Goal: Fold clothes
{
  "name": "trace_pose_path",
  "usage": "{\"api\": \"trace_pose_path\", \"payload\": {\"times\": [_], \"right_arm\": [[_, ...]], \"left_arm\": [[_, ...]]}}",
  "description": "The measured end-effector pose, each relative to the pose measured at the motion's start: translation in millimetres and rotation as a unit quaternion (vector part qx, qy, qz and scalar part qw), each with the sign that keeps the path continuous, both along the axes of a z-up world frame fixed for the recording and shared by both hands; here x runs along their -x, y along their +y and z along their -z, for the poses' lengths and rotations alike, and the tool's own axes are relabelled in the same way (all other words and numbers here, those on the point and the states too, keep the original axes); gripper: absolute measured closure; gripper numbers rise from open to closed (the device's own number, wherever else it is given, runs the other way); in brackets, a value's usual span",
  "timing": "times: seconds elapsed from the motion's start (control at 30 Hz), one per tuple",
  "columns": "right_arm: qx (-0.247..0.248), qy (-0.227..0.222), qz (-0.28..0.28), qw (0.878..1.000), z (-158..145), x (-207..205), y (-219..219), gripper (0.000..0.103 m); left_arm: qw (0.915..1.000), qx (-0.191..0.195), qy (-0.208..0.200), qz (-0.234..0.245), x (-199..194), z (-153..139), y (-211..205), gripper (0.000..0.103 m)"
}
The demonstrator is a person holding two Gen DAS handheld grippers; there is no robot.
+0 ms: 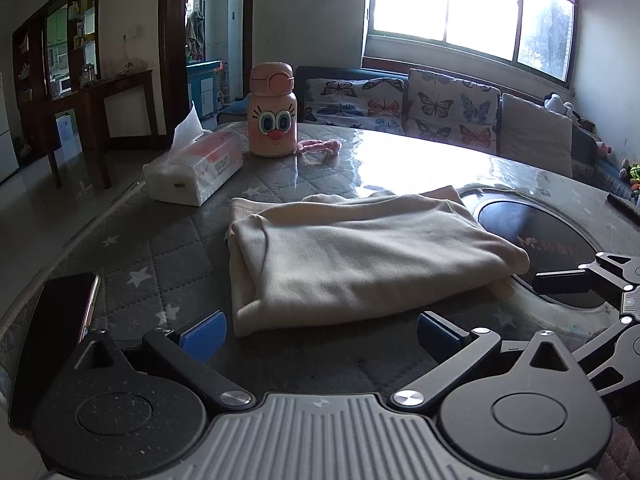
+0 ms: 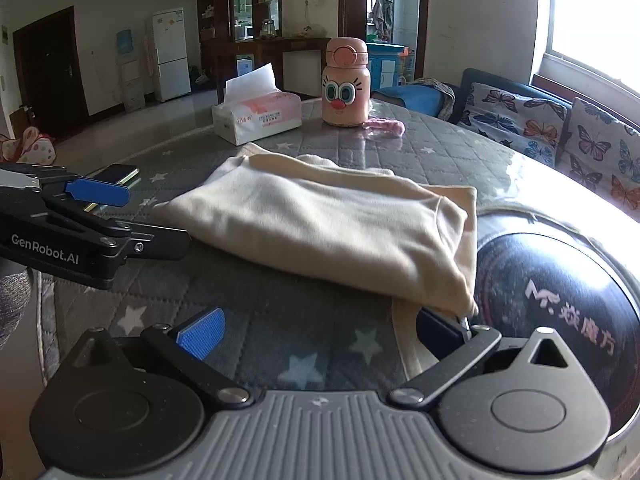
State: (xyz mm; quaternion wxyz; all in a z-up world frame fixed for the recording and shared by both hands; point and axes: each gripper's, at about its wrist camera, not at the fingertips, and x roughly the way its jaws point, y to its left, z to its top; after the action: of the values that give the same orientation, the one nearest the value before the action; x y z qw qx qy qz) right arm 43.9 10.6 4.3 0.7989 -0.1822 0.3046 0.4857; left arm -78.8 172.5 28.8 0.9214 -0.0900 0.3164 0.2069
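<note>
The cream garment (image 1: 360,256) lies folded into a compact rectangle mid-table (image 1: 168,256), so the folding looks nearly done. Both the left gripper (image 1: 320,330) and right gripper (image 2: 320,330) stand spread, holding nothing, just near its edge.

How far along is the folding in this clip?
Mostly done: the cream garment lies on the table as a compact layered rectangle. In hand: nothing; the left gripper and right gripper are both open, the right one's finger at the garment's near corner. Left: possibly tidying the lower layer that sticks out at that corner, or one more fold. No other clothes are visible.
</note>
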Motion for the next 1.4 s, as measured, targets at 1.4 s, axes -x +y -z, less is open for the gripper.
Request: {"api": "trace_pose_path", "payload": {"times": [1.4], "right_arm": [[-0.011, 0.001, 0.033, 0.999, 5, 24, -42, 0.000]], "left_arm": [[0.9991, -0.025, 0.033, 0.006, 19, 13, -44, 0.000]]}}
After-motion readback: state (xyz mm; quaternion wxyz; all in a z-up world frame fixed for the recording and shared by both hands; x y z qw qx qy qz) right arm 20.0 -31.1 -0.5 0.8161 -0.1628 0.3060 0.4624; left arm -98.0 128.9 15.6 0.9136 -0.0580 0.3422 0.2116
